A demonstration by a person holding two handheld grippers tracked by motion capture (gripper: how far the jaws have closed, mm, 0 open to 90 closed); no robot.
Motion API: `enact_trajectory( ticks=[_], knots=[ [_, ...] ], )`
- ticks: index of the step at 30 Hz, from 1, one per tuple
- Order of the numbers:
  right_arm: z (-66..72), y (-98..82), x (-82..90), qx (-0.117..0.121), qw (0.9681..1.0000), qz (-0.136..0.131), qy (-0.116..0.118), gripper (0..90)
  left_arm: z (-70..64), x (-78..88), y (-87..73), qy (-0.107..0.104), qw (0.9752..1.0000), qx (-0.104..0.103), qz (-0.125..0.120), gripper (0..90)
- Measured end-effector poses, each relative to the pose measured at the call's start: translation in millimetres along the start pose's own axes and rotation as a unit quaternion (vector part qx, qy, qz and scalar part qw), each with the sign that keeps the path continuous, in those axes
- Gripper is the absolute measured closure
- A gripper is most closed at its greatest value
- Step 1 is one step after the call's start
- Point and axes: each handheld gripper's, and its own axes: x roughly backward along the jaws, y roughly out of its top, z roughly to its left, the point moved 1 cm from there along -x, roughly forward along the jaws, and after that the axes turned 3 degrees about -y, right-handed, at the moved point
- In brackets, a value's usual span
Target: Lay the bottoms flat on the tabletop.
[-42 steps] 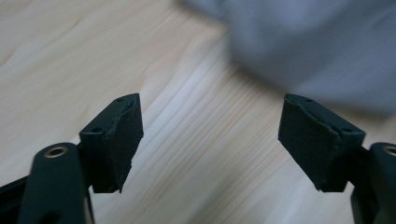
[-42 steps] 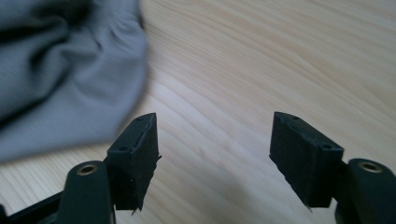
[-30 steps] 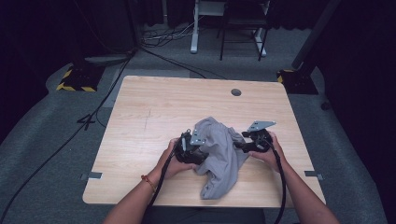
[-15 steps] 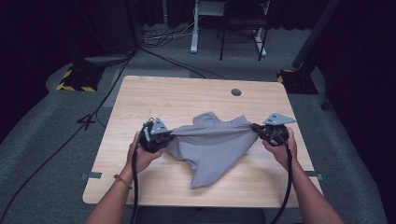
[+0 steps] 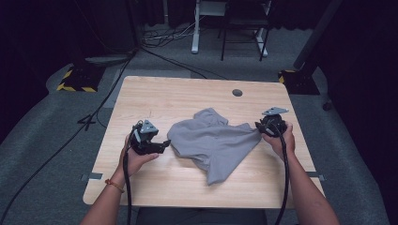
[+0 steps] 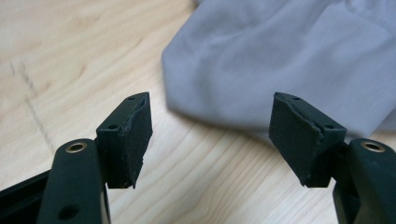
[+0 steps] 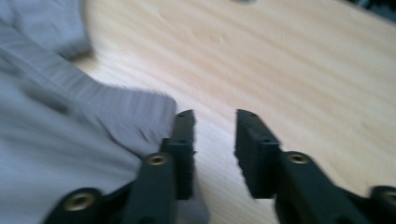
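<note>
A grey garment lies spread and slack on the wooden table. My left gripper sits just left of the cloth's left edge. Its jaws have just been opening and now stand wide apart, with bare wood between them and the garment a little beyond. My right gripper is at the cloth's right corner. Its jaws have also just been opening and stand partly apart with nothing between them. The garment's ribbed edge lies beside its left jaw.
A round cable hole sits near the table's far edge. Bare wood lies all around the cloth. Beyond the table are a yellow-and-black striped stand foot, floor cables and a white desk frame.
The bunched cloth was pulled taut between the two grippers as they moved apart. Now both have let go and it lies slack on the table.
</note>
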Motion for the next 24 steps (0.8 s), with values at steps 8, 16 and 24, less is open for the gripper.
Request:
enact_trajectory(
  ticks=[8, 16, 24],
  knots=[
    [33.6, 26.7, 5.8, 0.053, 0.9927, -0.055, 0.093, 40.8, 30.1, -23.8, 1.4, 0.054, 0.9971, 0.051, 0.016, 34.3],
    [100.6, 61.3, -6.3, 0.104, 0.9739, -0.071, 0.189, 29.6, 23.3, -61.9, 25.2, 0.049, 0.9974, 0.018, 0.05, 31.8],
    [131.6, 51.8, -16.4, 0.171, 0.9625, -0.002, 0.21, 70.7, -5.8, -64.8, 21.4, 0.014, 0.9978, -0.032, 0.056, 33.3]
  ],
)
